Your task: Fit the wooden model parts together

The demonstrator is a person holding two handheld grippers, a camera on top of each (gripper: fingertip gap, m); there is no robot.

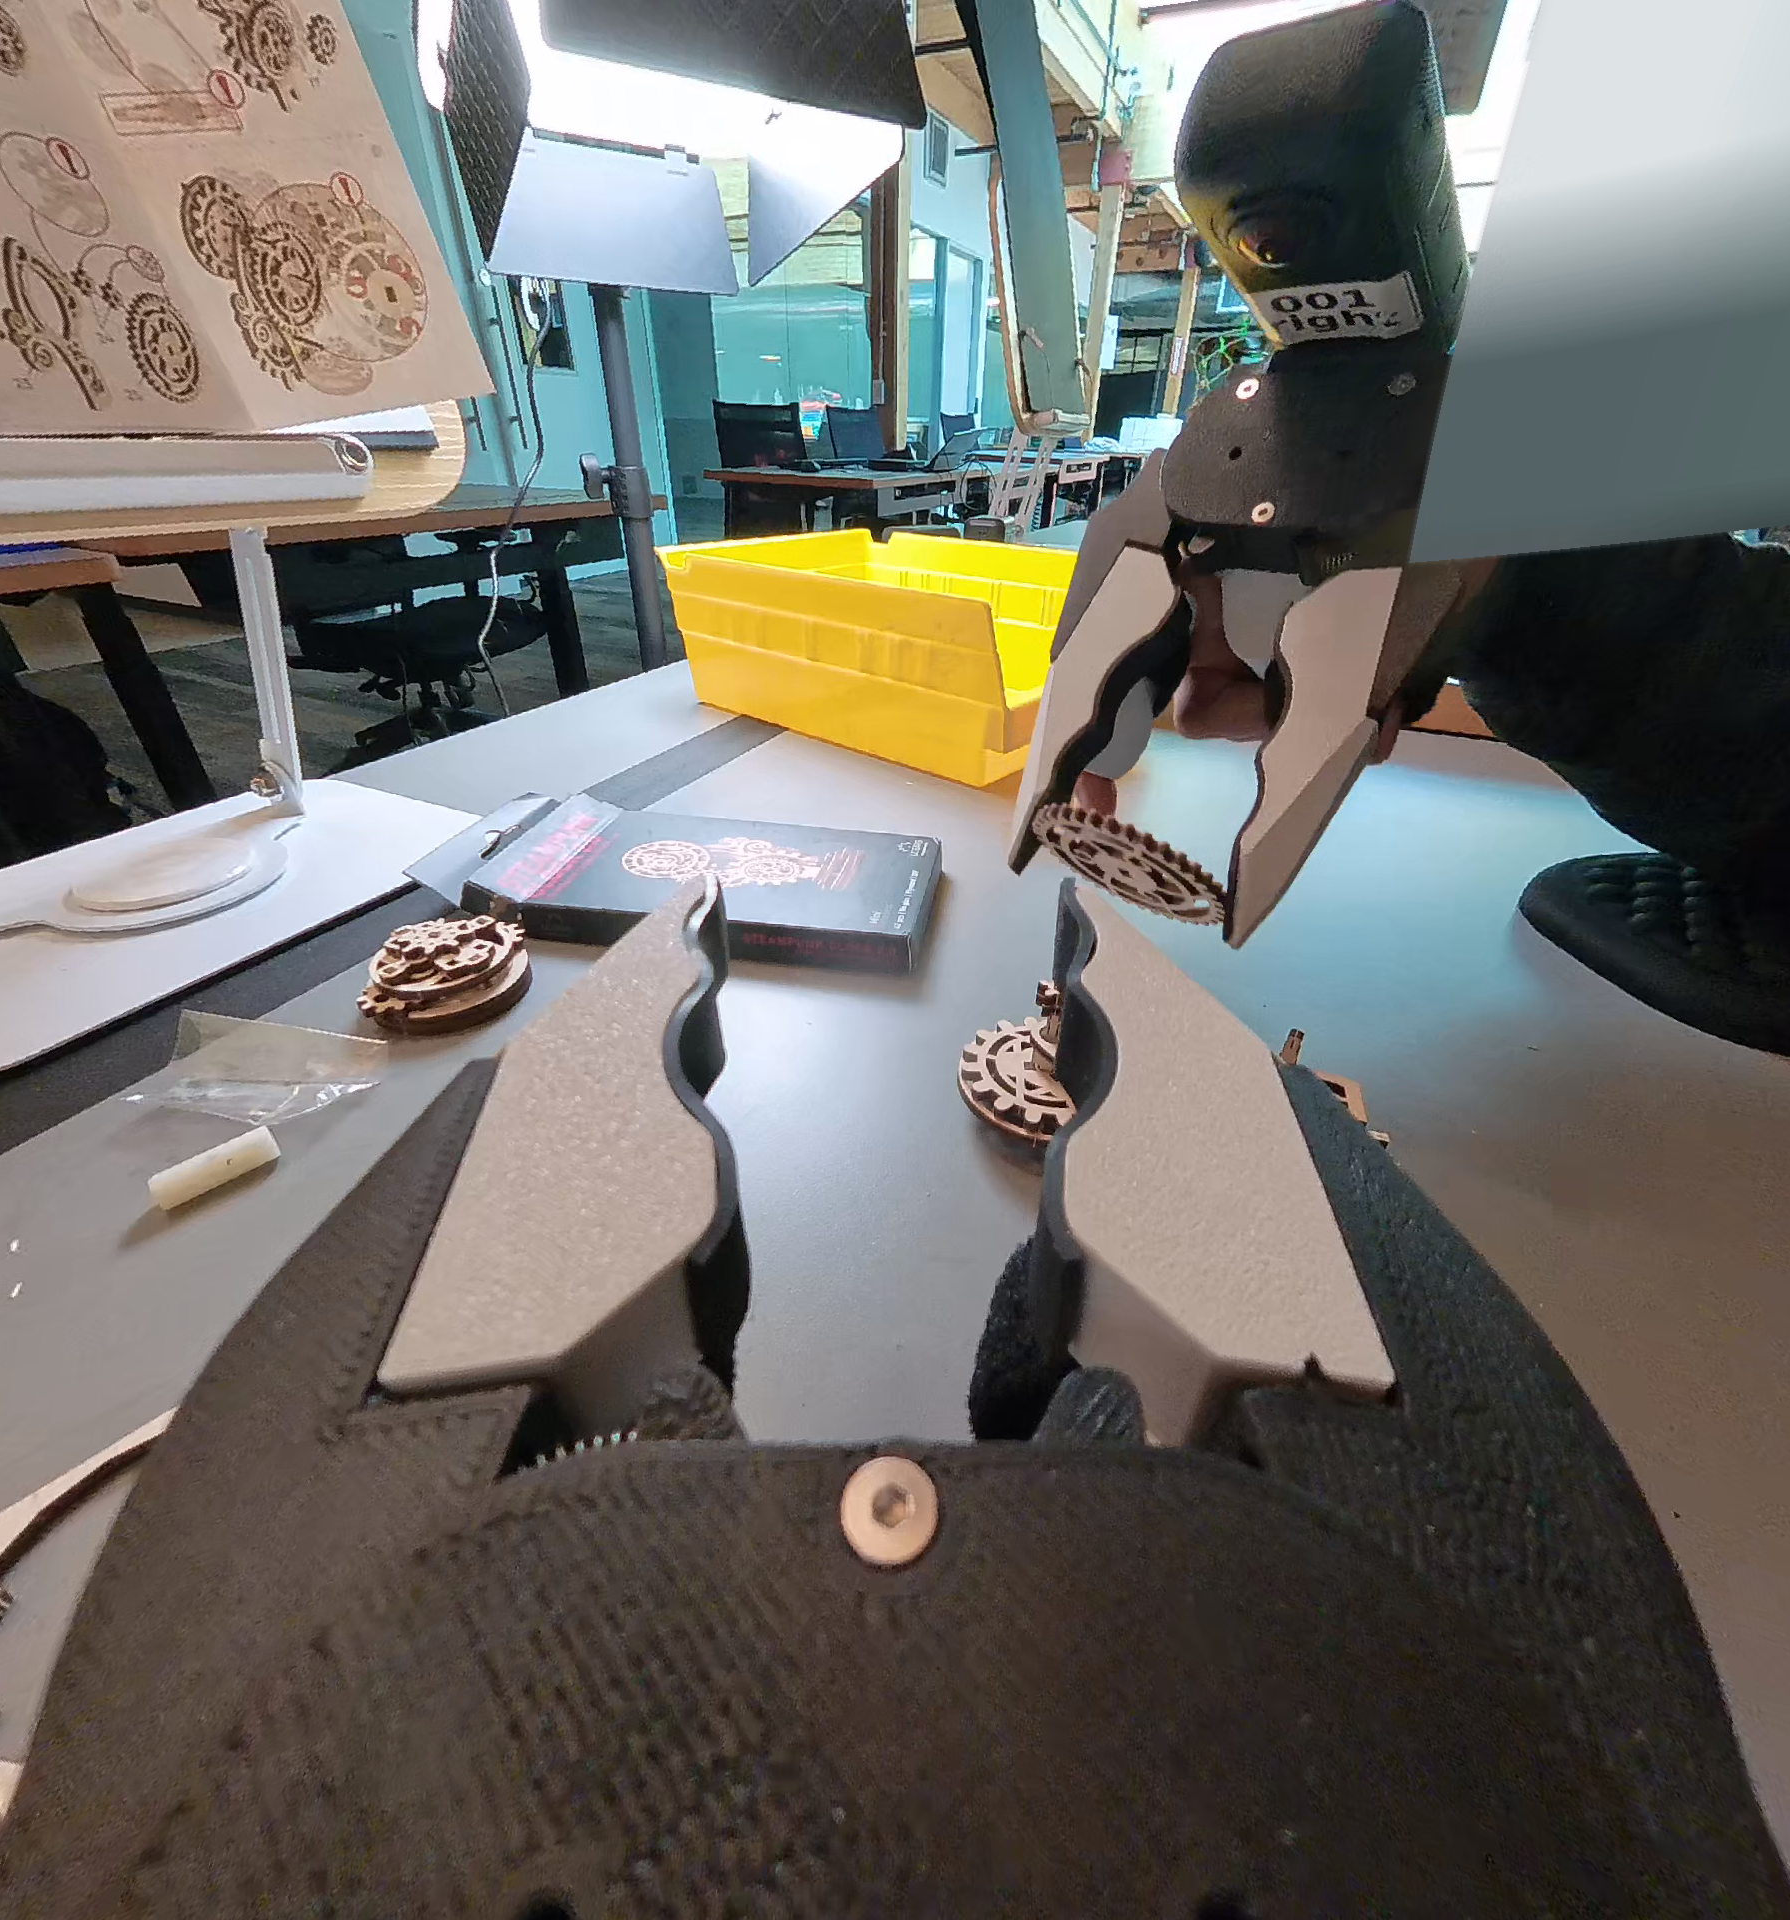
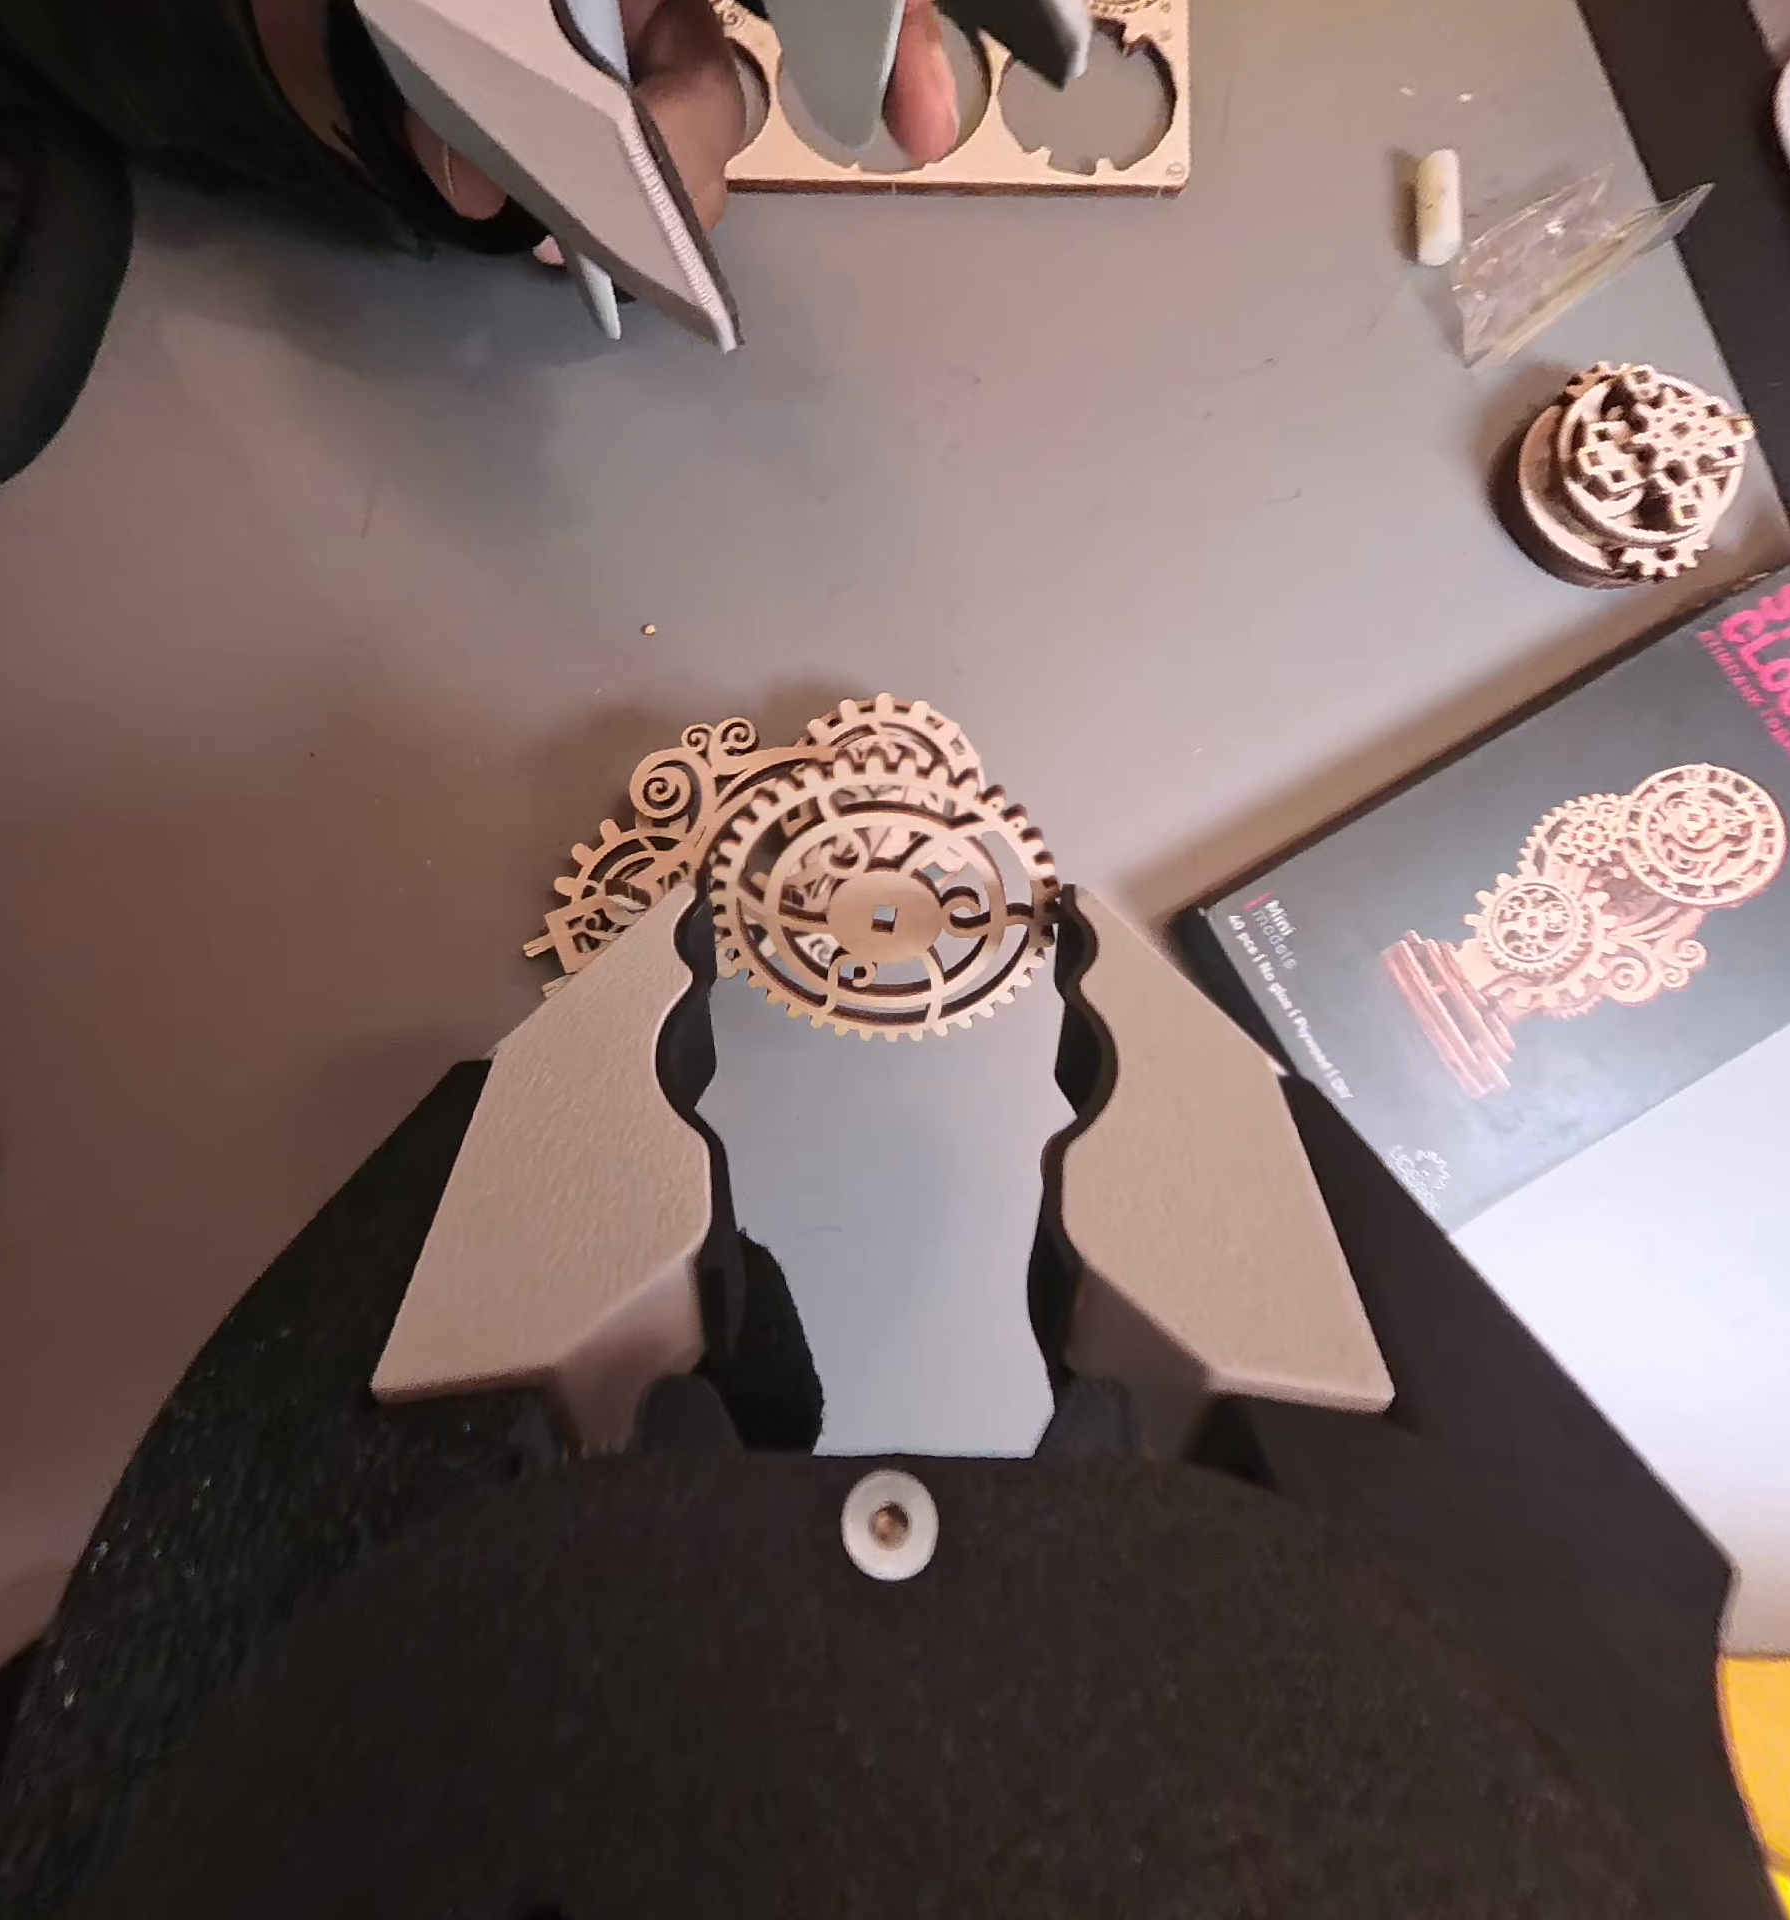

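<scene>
My right gripper (image 2: 880, 920) pinches a thin, laser-cut pale wooden gear ring (image 2: 886, 909) by its toothed rim, above the flat scrollwork wooden model part (image 2: 662, 842) on the grey table (image 2: 351, 623). My left gripper (image 1: 891, 914) hangs spread, empty, beyond it.

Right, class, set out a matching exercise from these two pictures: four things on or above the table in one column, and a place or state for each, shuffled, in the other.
Things:
1. wooden gear wheel
2. yellow bin
3. round wooden sub-assembly
4. white stick

Places or states:
A. lies flat beside a clear plastic bag
B. held above the table between the right hand-held gripper's fingertips
C. stands at the table's far edge
D. sits on the table beside the black box

Pairs: 1-B, 2-C, 3-D, 4-A
</scene>
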